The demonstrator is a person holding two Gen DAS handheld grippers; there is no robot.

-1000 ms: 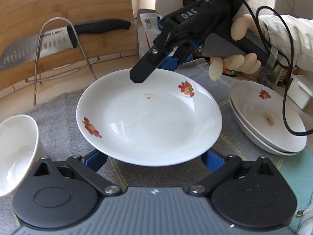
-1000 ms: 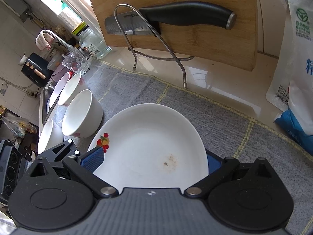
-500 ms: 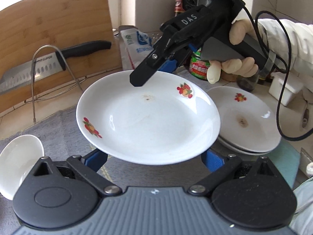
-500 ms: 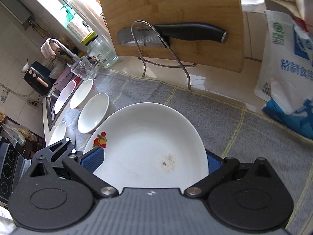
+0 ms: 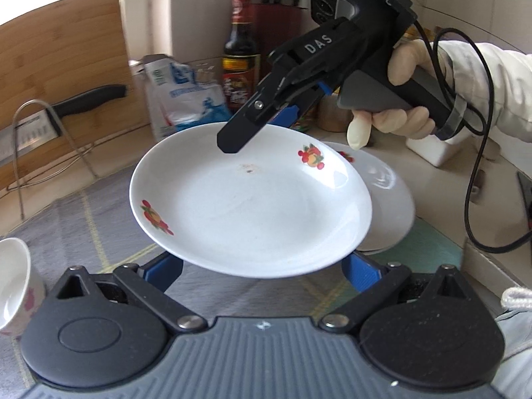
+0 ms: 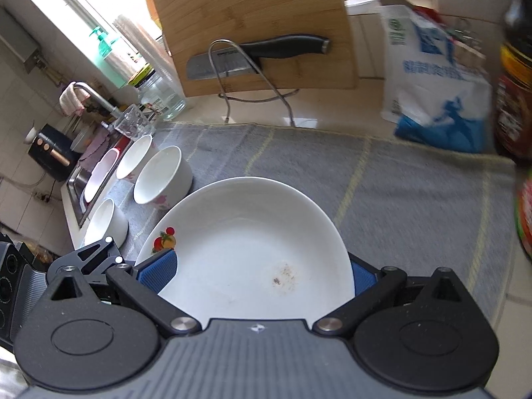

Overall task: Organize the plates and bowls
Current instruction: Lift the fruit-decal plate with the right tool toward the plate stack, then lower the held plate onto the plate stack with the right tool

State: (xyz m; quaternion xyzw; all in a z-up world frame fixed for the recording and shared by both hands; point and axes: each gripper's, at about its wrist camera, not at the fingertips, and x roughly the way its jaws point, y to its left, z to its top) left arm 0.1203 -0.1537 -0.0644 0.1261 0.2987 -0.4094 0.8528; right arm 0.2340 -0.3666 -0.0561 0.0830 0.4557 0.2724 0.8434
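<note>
A white plate with fruit decals and a brown speck hangs in the air above the grey mat. My right gripper is shut on its far rim, with one finger over the rim and the blue pad of the other behind it. In the right wrist view the plate fills the span of the right gripper. My left gripper is open, both blue fingers spread under the near rim. A stack of matching plates lies just beyond the held plate's right edge.
Three white bowls stand at the mat's left end by the sink. One bowl shows at the left edge. A cutting board, knife rack, salt bag and sauce bottle line the back.
Both grippers have carried the plate to the right. The stack of plates now sits partly behind its right edge, and the knife rack and bowls have slid to the left.
</note>
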